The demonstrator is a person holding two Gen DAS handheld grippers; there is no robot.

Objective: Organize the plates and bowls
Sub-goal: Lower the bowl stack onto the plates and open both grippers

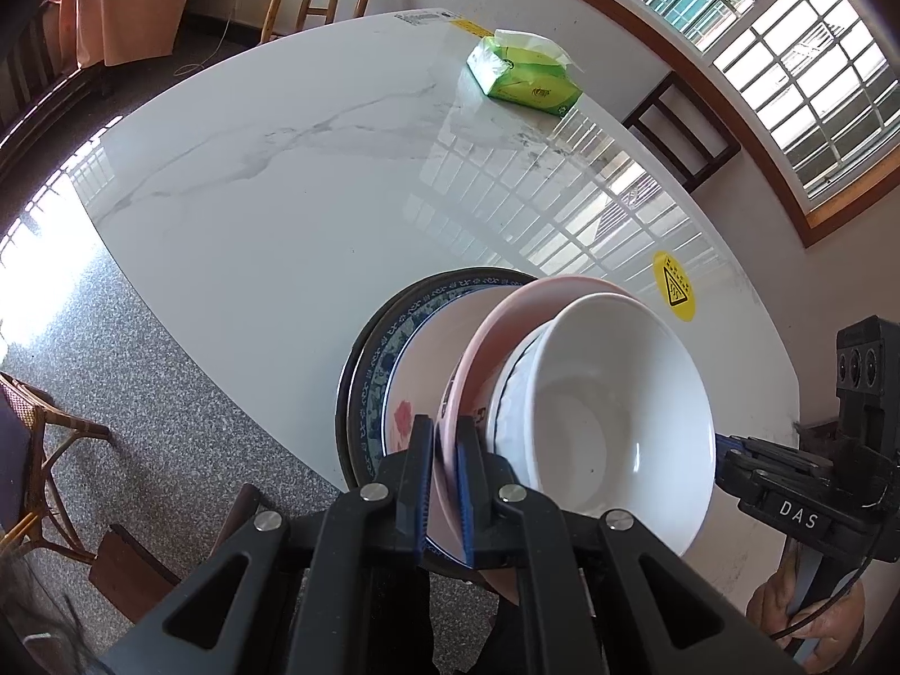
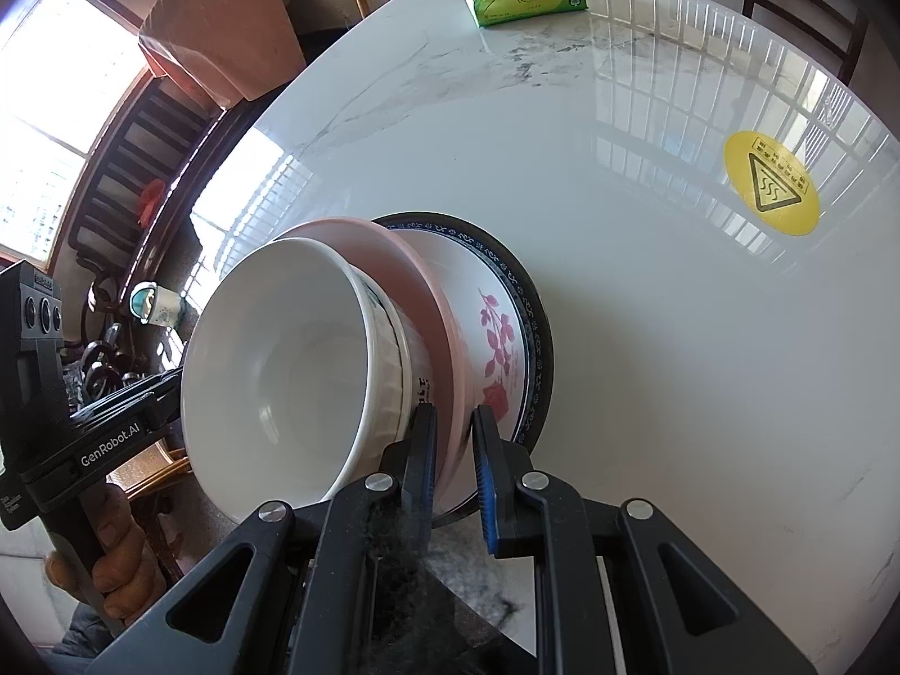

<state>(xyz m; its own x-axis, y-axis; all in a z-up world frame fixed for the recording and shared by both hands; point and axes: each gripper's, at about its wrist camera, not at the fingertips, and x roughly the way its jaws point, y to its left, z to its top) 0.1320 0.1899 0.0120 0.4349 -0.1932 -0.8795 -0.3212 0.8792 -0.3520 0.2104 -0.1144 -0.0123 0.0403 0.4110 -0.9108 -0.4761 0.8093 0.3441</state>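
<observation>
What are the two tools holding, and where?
Both grip the pink plate by its rim, on opposite sides: left tool, right tool. A white bowl sits on it.

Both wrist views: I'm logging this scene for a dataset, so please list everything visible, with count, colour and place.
white bowl: one, nested in the pink dish
pink dish: one, gripped at its rim from both sides
flowered plate: one, white, blue rim, under the pink dish
dark plate: one, bottom of the stack
tissue pack: one, green, far table side
sticker: one, yellow, on table
table: one, white marble
chairs: several, wooden, around
left gripper: black, jaws shut on pink dish
right gripper: black, same
</observation>
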